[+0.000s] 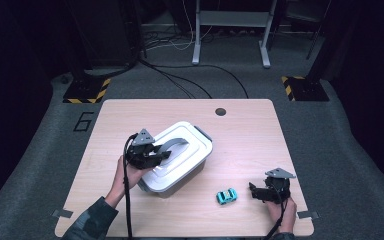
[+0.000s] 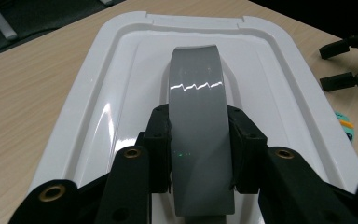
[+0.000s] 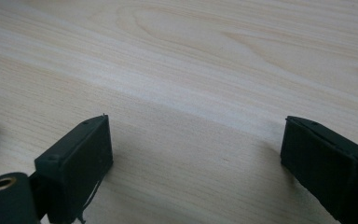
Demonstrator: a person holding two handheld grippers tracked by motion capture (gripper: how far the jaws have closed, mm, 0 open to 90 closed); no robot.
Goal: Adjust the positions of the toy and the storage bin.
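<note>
The left tool (image 2: 199, 154) clamps the grey handle (image 2: 198, 93) to lift the white lid (image 1: 182, 150), while the right tool (image 1: 258, 192), at four o'clock, rests wide open and empty.

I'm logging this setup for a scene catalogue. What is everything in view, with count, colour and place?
storage box: one, white, left of the table's centre, lying at an angle
lid: one, white, shut on the box
handle: one, grey, arched along the lid's middle
toy car: one, turquoise, on the table right of the box
table: one, light wood, with a dark round hole near its far edge
floor: grey carpet, cables and metal stand legs beyond the table
left tongs: one, black, closed on the handle from both sides
right tongs: one, black, open over bare tabletop near the right edge
hands: two, entering from the bottom, one on each pair of tongs
</note>
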